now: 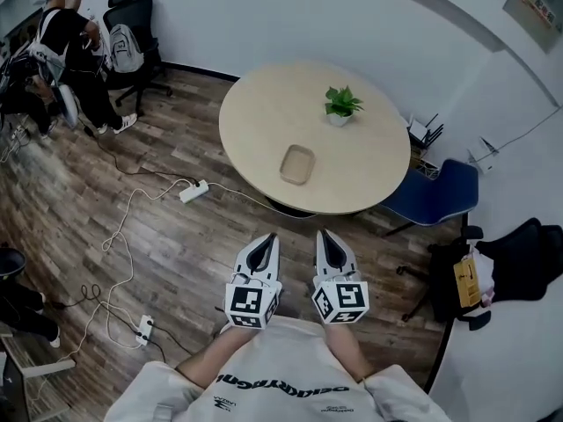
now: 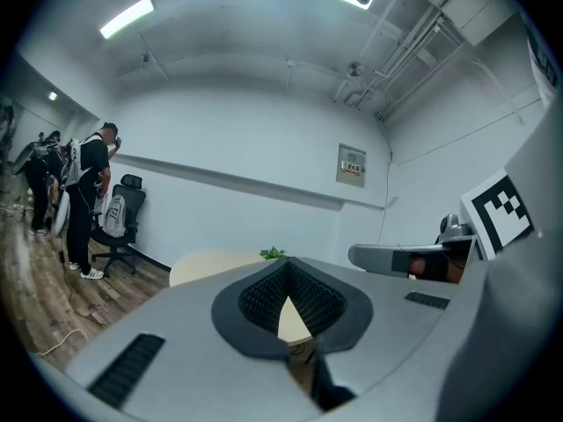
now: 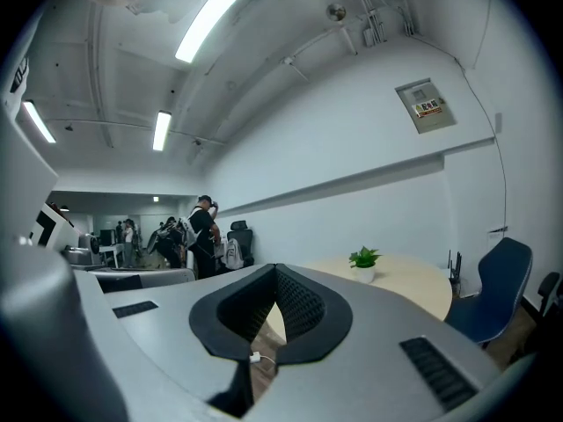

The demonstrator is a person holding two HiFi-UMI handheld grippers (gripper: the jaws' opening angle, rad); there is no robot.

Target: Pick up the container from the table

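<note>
Left gripper [image 1: 266, 243]: my jaws together, empty, well short of the table [image 1: 255, 112].
Right gripper [image 1: 325, 238]: likewise together, empty.
Container [image 1: 297, 163]: on the table, towards my side.
Risk: arriving with the jaws together would probably shove the shallow container instead of gripping it.

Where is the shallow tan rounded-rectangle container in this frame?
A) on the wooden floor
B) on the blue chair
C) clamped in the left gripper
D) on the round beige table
D: the shallow tan container lies on the round beige table near the small potted green plant; the left gripper and right gripper are short of the table, jaws shut on nothing.
</note>
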